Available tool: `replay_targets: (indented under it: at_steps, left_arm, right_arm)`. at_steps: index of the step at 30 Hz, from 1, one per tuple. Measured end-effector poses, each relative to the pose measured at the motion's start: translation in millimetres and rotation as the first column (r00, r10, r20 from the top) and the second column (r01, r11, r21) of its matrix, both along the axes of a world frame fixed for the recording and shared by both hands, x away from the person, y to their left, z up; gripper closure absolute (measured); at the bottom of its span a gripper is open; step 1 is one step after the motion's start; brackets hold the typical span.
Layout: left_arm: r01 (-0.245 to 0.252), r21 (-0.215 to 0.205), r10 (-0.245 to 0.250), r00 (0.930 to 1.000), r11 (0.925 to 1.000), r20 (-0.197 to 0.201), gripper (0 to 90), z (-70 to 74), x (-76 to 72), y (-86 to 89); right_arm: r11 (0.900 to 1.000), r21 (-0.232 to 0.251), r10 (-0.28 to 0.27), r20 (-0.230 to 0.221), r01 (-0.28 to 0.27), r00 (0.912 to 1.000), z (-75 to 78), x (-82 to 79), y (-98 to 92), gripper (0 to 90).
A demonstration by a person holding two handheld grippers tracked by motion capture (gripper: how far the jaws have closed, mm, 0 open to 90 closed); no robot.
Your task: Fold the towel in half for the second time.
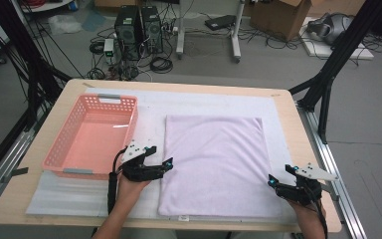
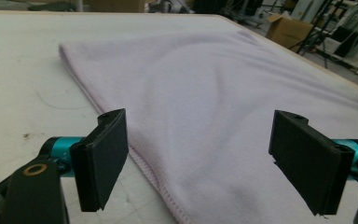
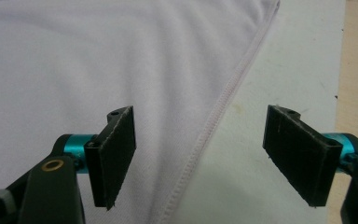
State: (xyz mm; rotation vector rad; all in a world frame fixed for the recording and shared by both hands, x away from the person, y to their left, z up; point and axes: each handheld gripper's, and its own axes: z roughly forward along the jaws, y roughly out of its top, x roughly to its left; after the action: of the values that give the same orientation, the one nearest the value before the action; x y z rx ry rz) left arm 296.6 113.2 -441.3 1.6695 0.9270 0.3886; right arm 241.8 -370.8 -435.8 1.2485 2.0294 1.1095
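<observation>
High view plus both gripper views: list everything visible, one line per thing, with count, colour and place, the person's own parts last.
towel: one, pale lilac, spread flat on the white mat, centre-right of the table
basket: one, pink plastic, on the table's left side, nothing in it
mat: one, white, covering most of the tabletop
table: one, light wood
computer towers: two, black, on the floor beyond the table
cardboard box: one, brown, floor at far right
left tool: one, black, open, at the towel's left edge
right tool: one, black, open, at the towel's right edge
forearms: two, coming in from the bottom edge
</observation>
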Motion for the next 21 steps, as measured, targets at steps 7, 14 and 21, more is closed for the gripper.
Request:
replay_targets:
  at_steps: [7, 14, 21]
  left_arm:
    - [-0.008, -0.033, 0.008, 1.0, 0.9994, -0.001, 20.5, -1.4, 4.7, -1.0]
    - [0.007, -0.027, -0.009, 0.9986, 0.9996, -0.053, 29.6, 5.0, 20.4, -6.1]
    - [0.012, -0.001, -0.012, 0.997, 0.9999, -0.077, 33.4, 14.3, 39.4, -18.8]
  right_arm:
    - [1.0, -0.001, 0.001, -0.014, -0.001, 0.9999, -2.3, 3.7, -1.5, 24.6]
    - [1.0, 0.002, 0.016, -0.047, -0.016, 0.9988, -4.8, 8.6, -2.8, 24.4]
    - [0.999, 0.021, 0.029, -0.039, -0.029, 0.9988, -0.9, 12.0, -4.7, 24.5]
